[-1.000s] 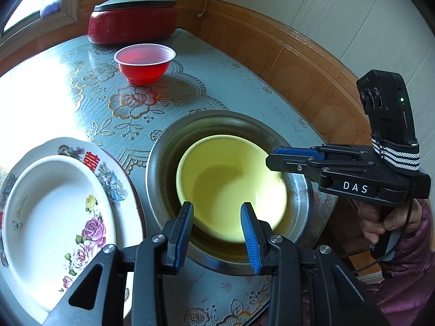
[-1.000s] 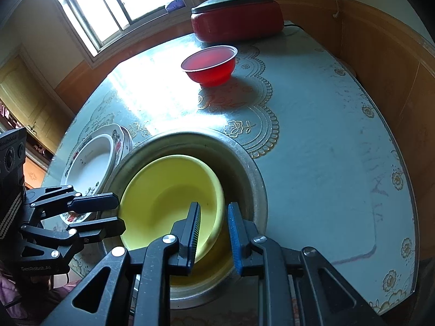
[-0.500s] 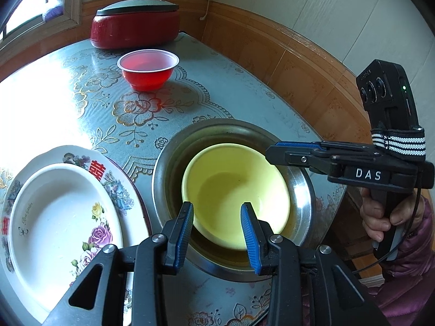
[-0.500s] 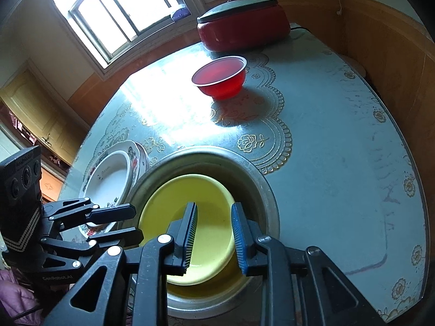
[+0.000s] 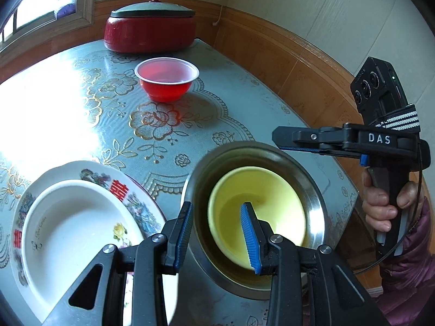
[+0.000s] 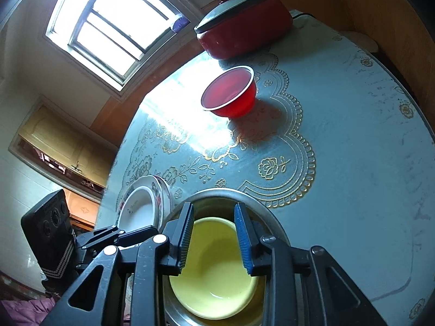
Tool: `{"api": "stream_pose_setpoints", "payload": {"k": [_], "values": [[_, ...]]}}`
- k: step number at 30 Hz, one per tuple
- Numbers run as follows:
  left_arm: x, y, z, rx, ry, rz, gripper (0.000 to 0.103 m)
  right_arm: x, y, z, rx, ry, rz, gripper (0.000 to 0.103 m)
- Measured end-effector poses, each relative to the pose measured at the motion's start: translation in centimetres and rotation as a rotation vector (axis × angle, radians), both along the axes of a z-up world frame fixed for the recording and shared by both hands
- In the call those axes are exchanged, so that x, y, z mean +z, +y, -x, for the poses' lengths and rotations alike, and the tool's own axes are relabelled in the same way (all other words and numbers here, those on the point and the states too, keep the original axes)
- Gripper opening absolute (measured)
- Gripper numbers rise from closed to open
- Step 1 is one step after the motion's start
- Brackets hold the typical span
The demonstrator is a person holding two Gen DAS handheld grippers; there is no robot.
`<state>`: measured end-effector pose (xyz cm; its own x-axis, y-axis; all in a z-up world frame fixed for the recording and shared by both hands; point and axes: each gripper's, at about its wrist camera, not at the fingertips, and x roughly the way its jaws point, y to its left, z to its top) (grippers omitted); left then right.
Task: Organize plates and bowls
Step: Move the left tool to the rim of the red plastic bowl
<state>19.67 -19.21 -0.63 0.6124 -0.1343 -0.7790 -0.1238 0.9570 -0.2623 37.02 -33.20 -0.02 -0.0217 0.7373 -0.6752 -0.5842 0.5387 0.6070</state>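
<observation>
Left wrist: left tool (image 5: 216, 233) released, right tool (image 6: 213, 240) opening, seemingly above yellow bowl (image 5: 261, 203).

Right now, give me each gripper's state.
Left gripper: open, holding nothing.
Right gripper: fingers opening, nothing between them.

Window (image 6: 108, 27) daylight, tablecloth (image 5: 54, 103) glare, fisheye-warped edges
</observation>
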Motion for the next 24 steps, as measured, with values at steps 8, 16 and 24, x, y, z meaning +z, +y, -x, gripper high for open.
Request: {"api": "stream_pose_setpoints", "payload": {"k": [8,16,24], "values": [[1.2,3.7,-2.1,0.093,-0.021,0.025,0.039,0.7,2.3,-3.1,-0.01,0.041,-0.073,0.031],[0.9,7.7,-5.9,0.184,-0.011,0.103,0.039,-0.3,5.2,-7.5,-0.082,0.105,-0.106,0.03],[-0.2,11.0,-9.5,0.264,-0.007,0.158,0.039,-2.5,7.7,-10.4,-0.159,0.129,-0.094,0.025]]}}
